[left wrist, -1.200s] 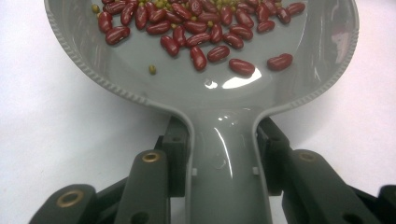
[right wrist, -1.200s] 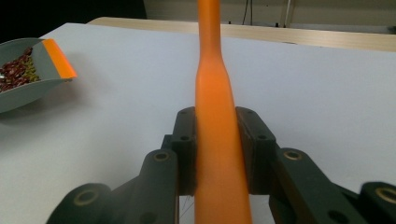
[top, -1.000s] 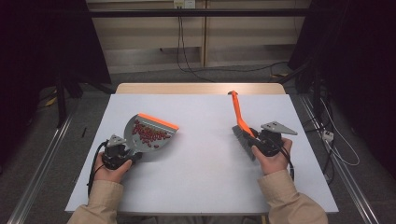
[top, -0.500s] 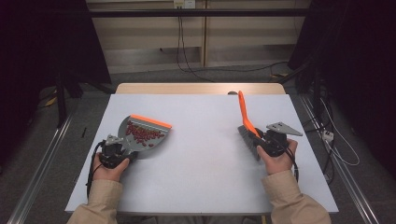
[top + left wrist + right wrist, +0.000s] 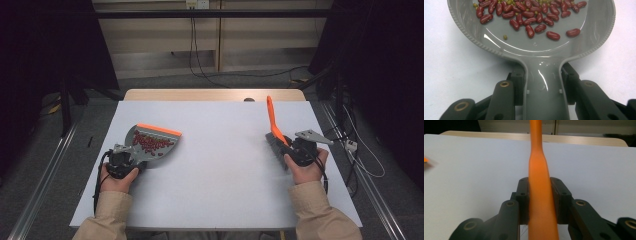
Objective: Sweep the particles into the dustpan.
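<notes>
Grey plastic dustpan with an orange front lip lies flat on the white desk, in the left half, nearer the left edge than the middle. Its lip faces the far edge; its handle points back toward the near-left corner. The pan holds a scatter of dark red kidney beans with a few small green beans among them, most of them lying toward the lip.

Left gripper is clenched on the dustpan handle; in the left gripper view both black pads press the grey neck just behind the bowl, one on each side. The left hand sits behind it, beige sleeve reaching in from the near edge.

Orange-handled hand brush with dark bristles is in the right half of the desk, close to the right edge. Its bristle head rests near the desk surface just in front of the right gripper; whether the bristles touch the top I cannot tell. The handle rises slantwise toward the far edge, its tip over the far-right part of the desk.

Right gripper is clenched on the brush; the right gripper view shows the orange handle squeezed between both pads, running straight up the middle. The right hand holds it from the near side.

Dustpan and brush are well apart, with bare desk between them
</notes>
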The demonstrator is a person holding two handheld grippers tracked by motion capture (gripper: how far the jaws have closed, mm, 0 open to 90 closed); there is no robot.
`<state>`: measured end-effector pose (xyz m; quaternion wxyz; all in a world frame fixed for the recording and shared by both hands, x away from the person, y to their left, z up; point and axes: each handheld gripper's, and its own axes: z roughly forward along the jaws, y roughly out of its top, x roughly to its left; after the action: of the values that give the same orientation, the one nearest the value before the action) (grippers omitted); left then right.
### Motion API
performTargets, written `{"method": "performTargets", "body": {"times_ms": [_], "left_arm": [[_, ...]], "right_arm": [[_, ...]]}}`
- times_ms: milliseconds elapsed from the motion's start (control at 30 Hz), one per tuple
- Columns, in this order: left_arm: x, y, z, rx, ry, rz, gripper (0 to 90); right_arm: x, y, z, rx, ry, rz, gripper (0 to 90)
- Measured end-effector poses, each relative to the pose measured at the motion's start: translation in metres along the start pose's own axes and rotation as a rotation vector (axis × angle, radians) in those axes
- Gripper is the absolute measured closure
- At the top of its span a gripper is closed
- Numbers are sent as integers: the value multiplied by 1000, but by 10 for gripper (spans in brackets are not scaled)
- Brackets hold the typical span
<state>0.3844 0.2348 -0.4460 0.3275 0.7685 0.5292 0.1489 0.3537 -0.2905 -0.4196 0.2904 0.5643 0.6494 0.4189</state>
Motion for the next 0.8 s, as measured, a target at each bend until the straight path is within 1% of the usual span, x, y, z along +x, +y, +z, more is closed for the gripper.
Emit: {"method": "performTargets", "body": {"times_ms": [33, 100, 167, 200, 233, 300, 433, 600, 633, 667, 733, 767, 800], "left_arm": [[-1, 0, 0, -3, 6, 2, 638], [-2, 0, 0, 7, 1, 12, 637], [-3, 0, 0, 2, -14, 2, 634], [-4, 0, 0, 0, -28, -9, 628], [-5, 1, -1, 0, -32, -1, 618], [-6, 1, -2, -15, -45, -11, 610], [-7, 0, -2, -27, -61, -27, 605], [-11, -1, -3, -39, -98, -33, 590], [-12, -2, -3, -37, -101, -30, 586], [-13, -2, -2, -46, -102, -30, 581], [-14, -2, -2, -52, -116, -38, 568], [-14, -2, -2, -46, -127, -29, 562], [-15, -2, -2, -52, -135, -31, 549]], "right_arm": [[-3, 0, 0, 3, -8, 1, 712], [-8, -1, 0, 6, -26, 2, 712], [-13, -2, 0, 6, -40, 7, 712], [-15, -2, 0, 8, -50, 6, 712], [-17, -3, 0, 7, -56, 6, 712], [-21, -4, -1, 9, -70, 7, 712], [-28, -5, -2, 11, -102, 1, 711], [-28, -9, 0, 28, -132, -20, 711], [-28, -9, 0, 25, -130, -22, 710], [-26, -9, 1, 26, -129, -25, 710], [-23, -10, 1, 25, -132, -36, 709], [-21, -10, 2, 26, -128, -38, 707], [-19, -10, 2, 23, -126, -39, 706]]}}
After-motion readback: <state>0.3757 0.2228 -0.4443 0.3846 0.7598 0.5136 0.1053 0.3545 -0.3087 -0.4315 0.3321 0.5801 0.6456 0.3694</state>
